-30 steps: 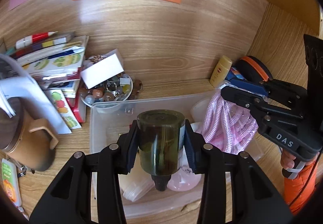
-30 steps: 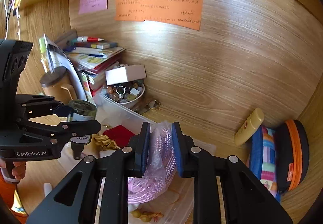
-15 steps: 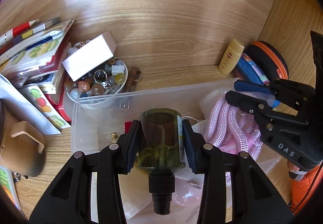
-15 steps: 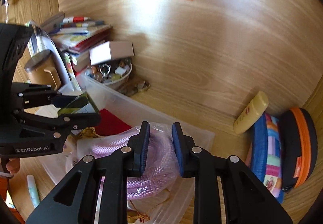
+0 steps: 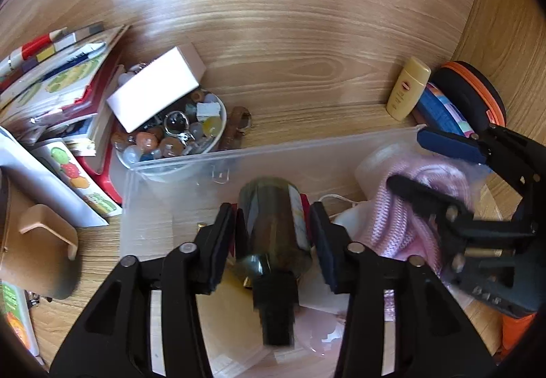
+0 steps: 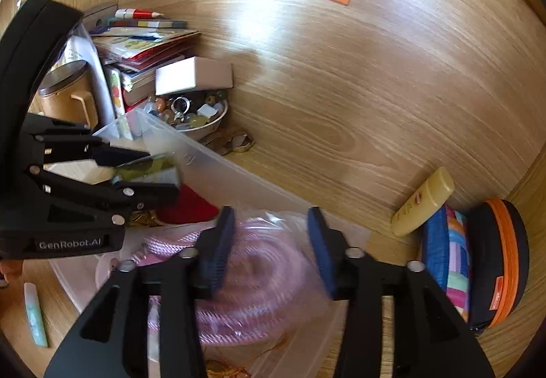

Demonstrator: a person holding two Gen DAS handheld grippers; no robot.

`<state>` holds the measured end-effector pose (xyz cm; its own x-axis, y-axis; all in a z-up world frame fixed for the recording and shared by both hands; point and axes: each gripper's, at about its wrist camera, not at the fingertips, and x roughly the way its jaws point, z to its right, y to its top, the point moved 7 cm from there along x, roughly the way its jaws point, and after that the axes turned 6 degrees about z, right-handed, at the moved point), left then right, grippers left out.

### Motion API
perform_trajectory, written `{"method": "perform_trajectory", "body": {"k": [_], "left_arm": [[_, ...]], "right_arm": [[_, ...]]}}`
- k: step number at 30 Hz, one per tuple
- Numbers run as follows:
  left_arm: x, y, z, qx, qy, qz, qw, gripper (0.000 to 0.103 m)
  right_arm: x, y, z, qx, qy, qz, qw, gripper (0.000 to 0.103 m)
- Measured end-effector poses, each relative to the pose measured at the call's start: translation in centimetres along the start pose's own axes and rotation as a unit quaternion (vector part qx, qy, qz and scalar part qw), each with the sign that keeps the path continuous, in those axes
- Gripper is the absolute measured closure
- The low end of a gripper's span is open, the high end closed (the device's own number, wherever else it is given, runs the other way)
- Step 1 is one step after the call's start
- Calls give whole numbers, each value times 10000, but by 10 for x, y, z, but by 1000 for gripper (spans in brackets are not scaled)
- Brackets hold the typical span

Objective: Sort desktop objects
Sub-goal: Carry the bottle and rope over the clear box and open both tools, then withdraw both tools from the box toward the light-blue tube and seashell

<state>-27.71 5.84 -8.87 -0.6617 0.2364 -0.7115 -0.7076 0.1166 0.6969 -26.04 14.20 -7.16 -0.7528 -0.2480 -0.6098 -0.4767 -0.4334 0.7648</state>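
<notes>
My left gripper (image 5: 273, 228) is over the clear plastic bin (image 5: 191, 163). Its fingers have parted and stand just off the sides of a dark green glass bottle (image 5: 273, 224) that lies between them, cap toward the camera. In the right wrist view the left gripper (image 6: 163, 173) and bottle (image 6: 150, 166) show at the left. My right gripper (image 6: 271, 241) is open above a bagged coil of pink rope (image 6: 259, 272) lying in the bin's right end. The rope also shows in the left wrist view (image 5: 396, 207), beside the right gripper (image 5: 413, 159).
A bowl of beads and trinkets (image 5: 177, 135) with a white box (image 5: 153, 91) on it stands behind the bin. Stacked books (image 5: 58, 81) and a tan mug (image 5: 34, 248) are at left. A yellow tube (image 5: 407, 88) and orange-black case (image 5: 474, 95) are at right.
The right gripper's jaws opened and let go of the bagged pink rope in the bin. The left gripper lowered the bottle into the bin and its fingers parted from it.
</notes>
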Motion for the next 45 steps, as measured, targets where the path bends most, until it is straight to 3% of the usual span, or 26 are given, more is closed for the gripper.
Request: {"method": "perform_trajectory", "body": {"k": [5, 9, 14, 18, 22, 26, 28, 38, 45], "left_arm": [[-12, 4, -1, 72, 101, 161, 9998, 47], [-25, 7, -2, 123, 181, 330, 9992, 37], [-43, 8, -4, 136, 207, 492, 9985, 32], [-57, 8, -6, 142, 240, 625, 9977, 29], [-74, 5, -7, 160, 300, 778, 9964, 21], [-92, -1, -10, 173, 343, 913, 9951, 19], [-101, -5, -11, 179, 350, 965, 9946, 11], [-136, -41, -13, 283, 422, 1091, 9927, 8], [-141, -77, -23, 120, 398, 916, 9949, 8]], "right_arm": [[-4, -1, -4, -88, -64, 0, 9999, 56], [-9, 1, -4, -79, -100, -4, 9999, 43], [-23, 8, -5, -95, -164, 123, 9997, 38], [-37, 11, -7, -65, -223, 250, 9994, 26], [-55, 13, -10, 5, -196, 384, 9991, 25], [-76, 11, -15, 15, -266, 524, 9983, 22], [-87, 9, -20, 17, -286, 572, 9980, 22], [-125, -10, -45, 115, -264, 733, 9969, 21], [-139, -25, -60, 299, -185, 739, 9966, 21]]}}
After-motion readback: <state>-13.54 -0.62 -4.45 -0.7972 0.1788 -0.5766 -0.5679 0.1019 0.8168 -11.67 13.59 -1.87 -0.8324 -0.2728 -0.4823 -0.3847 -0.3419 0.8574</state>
